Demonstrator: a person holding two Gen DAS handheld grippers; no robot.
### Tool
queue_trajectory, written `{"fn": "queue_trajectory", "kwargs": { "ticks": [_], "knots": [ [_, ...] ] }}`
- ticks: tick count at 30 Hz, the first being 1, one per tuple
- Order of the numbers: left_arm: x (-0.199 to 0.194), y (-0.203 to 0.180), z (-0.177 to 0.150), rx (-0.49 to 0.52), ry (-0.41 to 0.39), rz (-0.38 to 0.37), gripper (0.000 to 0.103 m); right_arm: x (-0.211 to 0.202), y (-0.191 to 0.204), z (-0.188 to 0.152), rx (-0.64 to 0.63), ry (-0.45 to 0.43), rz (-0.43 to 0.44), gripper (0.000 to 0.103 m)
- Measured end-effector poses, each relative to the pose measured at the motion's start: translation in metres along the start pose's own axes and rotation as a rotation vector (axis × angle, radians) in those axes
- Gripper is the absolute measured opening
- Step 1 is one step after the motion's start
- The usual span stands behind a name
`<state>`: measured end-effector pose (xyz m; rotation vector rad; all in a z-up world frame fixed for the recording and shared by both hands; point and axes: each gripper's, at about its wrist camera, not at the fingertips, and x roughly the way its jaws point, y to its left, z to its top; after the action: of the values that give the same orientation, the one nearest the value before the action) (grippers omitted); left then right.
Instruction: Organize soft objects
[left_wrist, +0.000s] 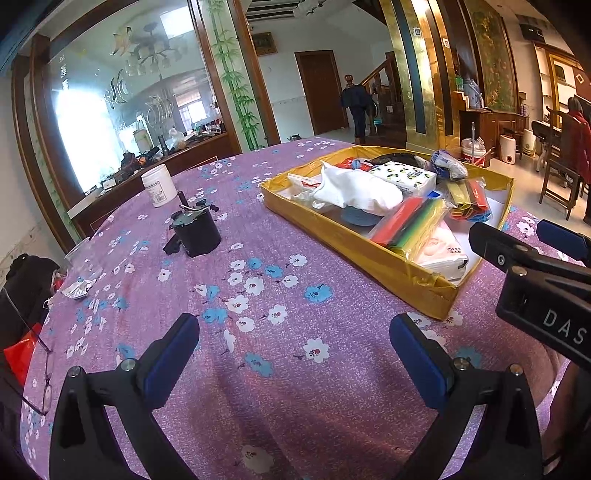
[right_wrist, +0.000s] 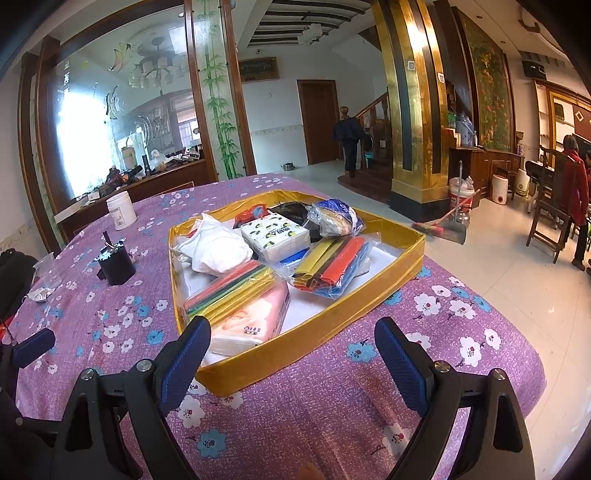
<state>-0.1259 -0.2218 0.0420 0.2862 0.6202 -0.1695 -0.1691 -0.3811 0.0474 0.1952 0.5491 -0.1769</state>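
A gold-taped tray (right_wrist: 295, 343) sits on the purple flowered tablecloth and holds several soft things. These include a white cloth bundle (right_wrist: 218, 247), a green-patterned tissue pack (right_wrist: 275, 234), a pink tissue pack (right_wrist: 255, 317), two packs of coloured bags (right_wrist: 229, 288) (right_wrist: 332, 266) and a blue-and-white bag (right_wrist: 334, 218). My right gripper (right_wrist: 291, 332) hovers open just before the tray's near corner, nothing between its fingers. My left gripper (left_wrist: 293, 328) stands open over bare cloth, left of the tray (left_wrist: 369, 258). The right gripper (left_wrist: 532, 243) also shows at that view's right edge.
A white jar (left_wrist: 159, 184) and a black pot (left_wrist: 195, 232) stand left of the tray, with a plastic cup (right_wrist: 48, 269) and eyeglasses (left_wrist: 40, 369) near the table's left edge. The table ends just right of the tray. A broom and dustpan (right_wrist: 443, 225), chairs and people are beyond.
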Motion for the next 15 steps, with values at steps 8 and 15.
{"fn": "queue_trajectory", "kwargs": {
  "ticks": [8, 15],
  "knots": [
    [0.0002, 0.0005, -0.0002, 0.002, 0.001, 0.005, 0.103, 0.0, -0.0001, 0.0001, 0.0, 0.0, 0.0, 0.093],
    [0.0002, 0.0015, -0.0016, 0.009, 0.0, 0.012, 0.103, 0.0004, -0.0003, -0.0005, -0.002, 0.004, 0.001, 0.093]
  ]
}}
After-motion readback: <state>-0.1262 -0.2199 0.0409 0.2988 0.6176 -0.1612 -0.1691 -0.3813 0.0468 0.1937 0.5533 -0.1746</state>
